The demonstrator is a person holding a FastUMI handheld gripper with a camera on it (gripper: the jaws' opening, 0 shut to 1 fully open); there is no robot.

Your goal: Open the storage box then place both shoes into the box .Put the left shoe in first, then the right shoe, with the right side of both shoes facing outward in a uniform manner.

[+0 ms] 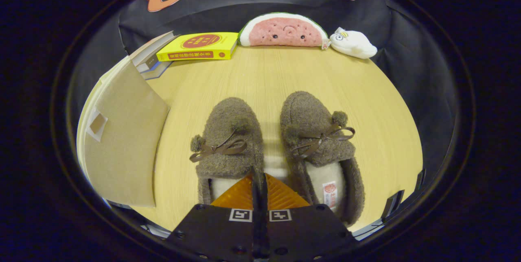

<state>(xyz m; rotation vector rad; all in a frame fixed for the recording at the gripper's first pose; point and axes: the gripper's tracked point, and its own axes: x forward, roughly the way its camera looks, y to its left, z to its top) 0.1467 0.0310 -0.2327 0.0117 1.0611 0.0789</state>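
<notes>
Two brown fuzzy slippers with bows and pom-poms lie side by side on the wooden table (264, 75), toes pointing away from me. The left shoe (228, 140) sits just ahead and left of my fingers. The right shoe (317, 140) lies ahead and to the right, its cream lining and label showing. My gripper (259, 174) is shut, its fingers pressed together with nothing held, their tips over the gap between the shoes beside the left shoe's inner rim. The tan cardboard storage box (122, 140) stands left of the left shoe with its lid closed.
A yellow book (199, 46) lies at the far side of the table, next to a stack of other books (152, 56) behind the box. A watermelon plush (283, 30) and a white plush (352, 44) rest against the back wall.
</notes>
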